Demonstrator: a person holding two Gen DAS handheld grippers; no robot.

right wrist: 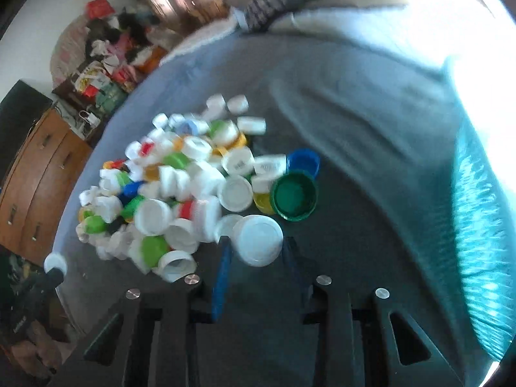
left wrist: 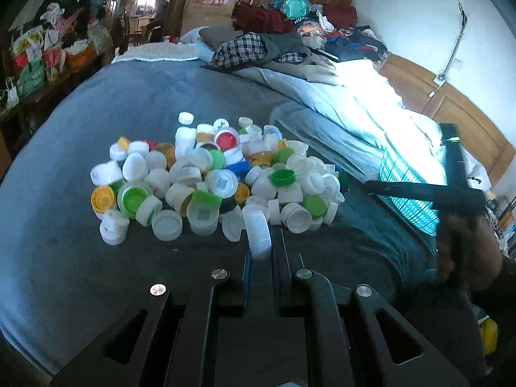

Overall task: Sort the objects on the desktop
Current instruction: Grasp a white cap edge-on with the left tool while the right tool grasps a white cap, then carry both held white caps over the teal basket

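Observation:
A pile of bottle caps (left wrist: 209, 177), mostly white with green, yellow, red and blue ones, lies on a grey bedspread (left wrist: 64, 209). My left gripper (left wrist: 259, 242) is shut on a white ribbed cap (left wrist: 257, 233), held on edge at the pile's near side. My right gripper (right wrist: 258, 251) holds a white cap (right wrist: 258, 244) between its fingers at the near right edge of the pile (right wrist: 180, 187). A dark green cap (right wrist: 294, 196) and a blue cap (right wrist: 303, 161) lie just beyond it. The right gripper also shows in the left wrist view (left wrist: 451, 190), and the left one in the right wrist view (right wrist: 53, 266).
A teal plastic basket (left wrist: 406, 190) stands on the bed right of the pile; it also shows in the right wrist view (right wrist: 483, 242). A white quilt (left wrist: 354, 109) and heaped clothes (left wrist: 274, 42) lie behind. A wooden cabinet (right wrist: 35, 174) stands beyond the bed's left edge.

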